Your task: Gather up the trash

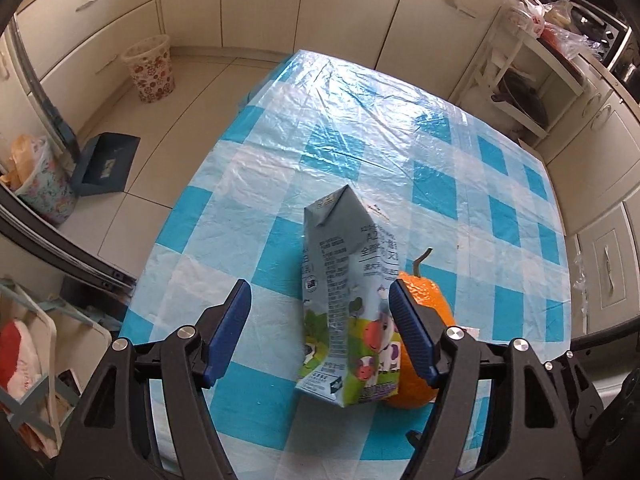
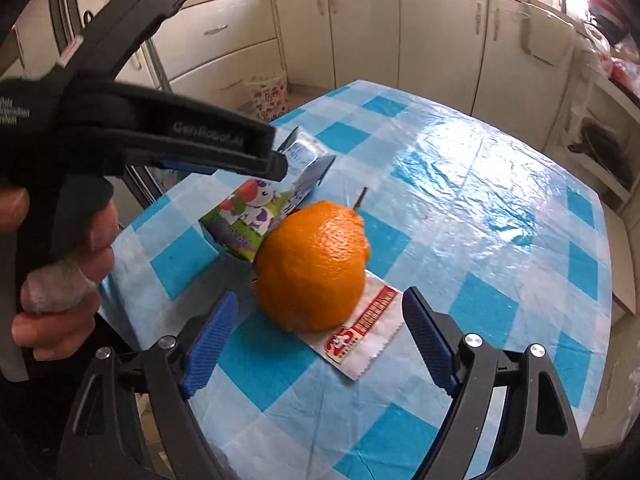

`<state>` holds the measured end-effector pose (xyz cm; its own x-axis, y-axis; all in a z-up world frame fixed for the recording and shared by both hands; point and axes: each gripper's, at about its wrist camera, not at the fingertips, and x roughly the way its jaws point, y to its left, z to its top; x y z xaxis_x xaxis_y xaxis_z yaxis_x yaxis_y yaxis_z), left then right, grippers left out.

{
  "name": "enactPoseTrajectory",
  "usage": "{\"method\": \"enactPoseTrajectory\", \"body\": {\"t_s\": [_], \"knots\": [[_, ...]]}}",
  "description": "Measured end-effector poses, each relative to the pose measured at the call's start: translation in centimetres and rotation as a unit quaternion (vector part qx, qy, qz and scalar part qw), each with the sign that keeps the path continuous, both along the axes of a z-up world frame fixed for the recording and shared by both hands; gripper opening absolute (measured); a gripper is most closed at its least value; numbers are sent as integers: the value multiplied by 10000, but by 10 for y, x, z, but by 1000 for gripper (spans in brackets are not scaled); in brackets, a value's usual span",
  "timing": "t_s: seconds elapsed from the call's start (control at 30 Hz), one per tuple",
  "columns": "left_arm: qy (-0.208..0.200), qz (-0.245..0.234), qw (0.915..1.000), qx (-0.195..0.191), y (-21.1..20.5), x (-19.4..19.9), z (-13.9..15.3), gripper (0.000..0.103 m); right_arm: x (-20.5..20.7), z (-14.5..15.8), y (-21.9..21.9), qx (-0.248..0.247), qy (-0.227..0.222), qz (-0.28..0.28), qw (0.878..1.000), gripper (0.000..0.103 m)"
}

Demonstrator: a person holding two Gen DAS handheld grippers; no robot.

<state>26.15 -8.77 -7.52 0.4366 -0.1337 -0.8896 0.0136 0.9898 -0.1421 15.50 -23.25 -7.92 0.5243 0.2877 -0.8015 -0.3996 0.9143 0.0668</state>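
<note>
A crumpled milk carton [image 1: 344, 304] with cartoon cows lies on the blue-checked table [image 1: 360, 128]. My left gripper [image 1: 318, 292] hangs over it, open, with the carton between the jaws; the left pad is well clear of it. An orange [image 2: 312, 264] with a stalk sits right beside the carton [image 2: 248, 216], resting on a white and red wrapper [image 2: 360, 340]. My right gripper [image 2: 320, 300] is open just in front of the orange and wrapper, touching neither. A hand [image 2: 60, 280] holds the left tool's black body [image 2: 192, 136] at the upper left.
On the floor left of the table stand a patterned waste bin [image 1: 150, 68], a floral bin with a bag [image 1: 44, 192] and a blue dustpan [image 1: 106, 164]. Cream cabinets [image 1: 340, 4] ring the room. A white shelf with plastic bags [image 1: 552, 28] stands at the right.
</note>
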Motion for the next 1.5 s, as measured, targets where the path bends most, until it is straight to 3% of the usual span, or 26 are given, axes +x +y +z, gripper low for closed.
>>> {"method": "enactPoseTrajectory", "body": {"t_s": [0.1, 0.17, 0.27, 0.4, 0.6, 0.73, 1.07, 1.13, 1.27, 1.5], "knots": [[7, 41, 9999, -151, 11, 0, 0, 68, 7, -12, 5, -74, 69, -5, 9999, 81], [-14, 50, 9999, -153, 15, 0, 2, 69, 13, -17, 0, 65, 194, -67, 9998, 63], [41, 62, 9996, -281, 21, 3, -1, 68, 20, -19, -11, 375, 330, -217, 9985, 51], [70, 46, 9994, -328, 22, 3, -1, 69, 26, -20, -38, 1307, 747, -421, 9877, 48], [101, 3, 9993, -358, 18, 4, -2, 69, 30, -22, -74, 2645, 1142, -639, 9555, 48], [106, -6, 9993, -358, 17, 4, -3, 71, 27, -22, -85, 3046, 1302, -700, 9410, 47], [123, -97, 9993, -329, 11, 5, -7, 73, 22, -40, -109, 4396, 2103, -843, 8692, 46], [122, -101, 9993, -327, 11, 5, -7, 73, 22, -44, -114, 4728, 2233, -870, 8480, 46], [139, -107, 9993, -342, 10, 6, -9, 73, 20, -49, -123, 5066, 2368, -996, 8230, 46], [164, -161, 9992, -338, 9, 5, -10, 74, 19, -53, -137, 5394, 2424, -1218, 7972, 46]]}}
